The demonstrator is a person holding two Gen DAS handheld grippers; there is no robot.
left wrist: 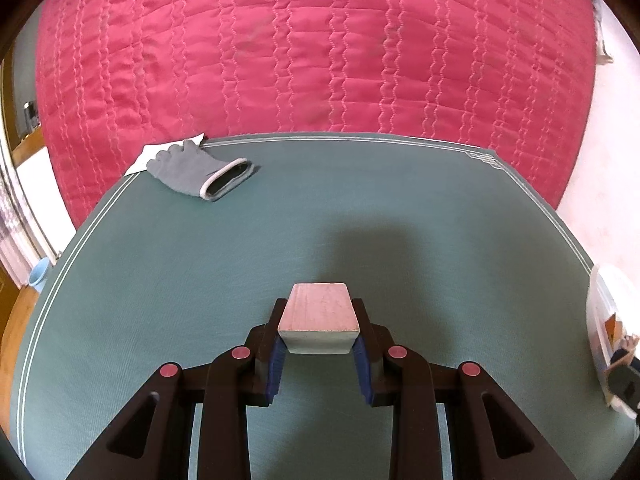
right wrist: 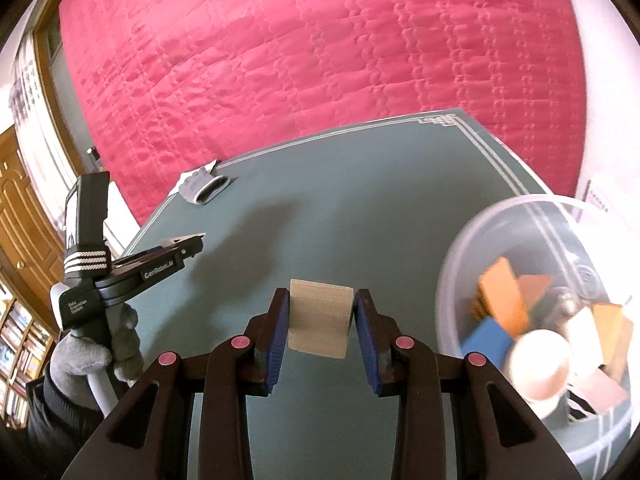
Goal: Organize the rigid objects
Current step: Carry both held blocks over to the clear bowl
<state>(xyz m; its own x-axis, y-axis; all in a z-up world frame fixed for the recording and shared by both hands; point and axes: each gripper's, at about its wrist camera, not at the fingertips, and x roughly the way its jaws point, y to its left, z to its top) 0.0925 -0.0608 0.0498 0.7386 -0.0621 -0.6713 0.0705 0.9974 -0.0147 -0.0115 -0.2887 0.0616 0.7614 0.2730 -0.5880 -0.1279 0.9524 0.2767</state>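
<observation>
My left gripper [left wrist: 320, 314] is shut on a pinkish wooden block [left wrist: 320, 306], held just above the green table [left wrist: 360, 220]. In the right wrist view my right gripper [right wrist: 320, 316] is shut on a pale wooden block [right wrist: 318, 324], its blue pads pressing both sides. To its right stands a clear round tub [right wrist: 516, 202] holding several blocks, orange and blue among them, and a white rounded piece. A grey-gloved hand [right wrist: 92, 356] carries the left gripper [right wrist: 192, 246] at the left, seen side-on. The tub's edge [left wrist: 600, 312] shows at the far right of the left wrist view.
A grey glove [left wrist: 200, 172] lies on a white paper [left wrist: 142, 158] at the table's far left corner, also visible as the glove [right wrist: 204, 188]. A pink quilted bedspread [left wrist: 320, 40] fills the space beyond the table. A blue cup [left wrist: 38, 278] stands off the left edge.
</observation>
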